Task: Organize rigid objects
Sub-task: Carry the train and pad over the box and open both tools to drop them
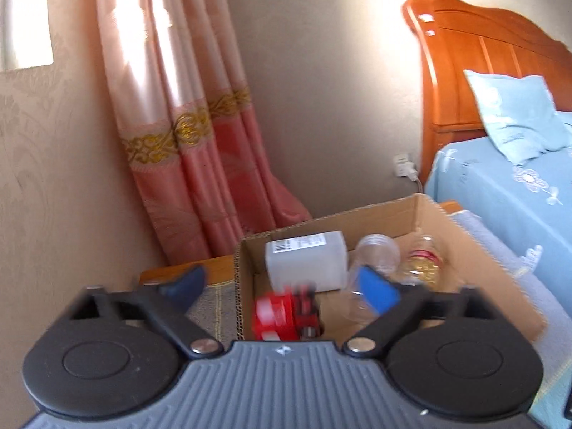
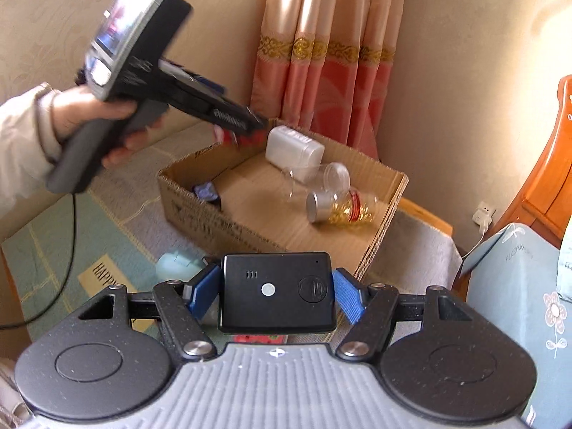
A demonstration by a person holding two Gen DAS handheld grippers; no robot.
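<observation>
Right hand-held gripper (image 2: 277,295) is clamped on a black device (image 2: 277,291) above the surface (image 2: 107,236). Left hand-held gripper (image 1: 282,286), fingers apart, hangs over the box (image 1: 482,271) above a blurred red toy (image 1: 286,312); beyond lie a white container (image 1: 307,261) and two jars.

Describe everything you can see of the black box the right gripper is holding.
The black box is a flat, rounded-corner rectangular case, apparently matte plastic. Its upper face shows a small three-slot grille, a round white button and a circular embossed cap. It lies level, clamped at its two sides between the blue fingers of the right gripper, in front of the cardboard box, not yet inside it.
</observation>
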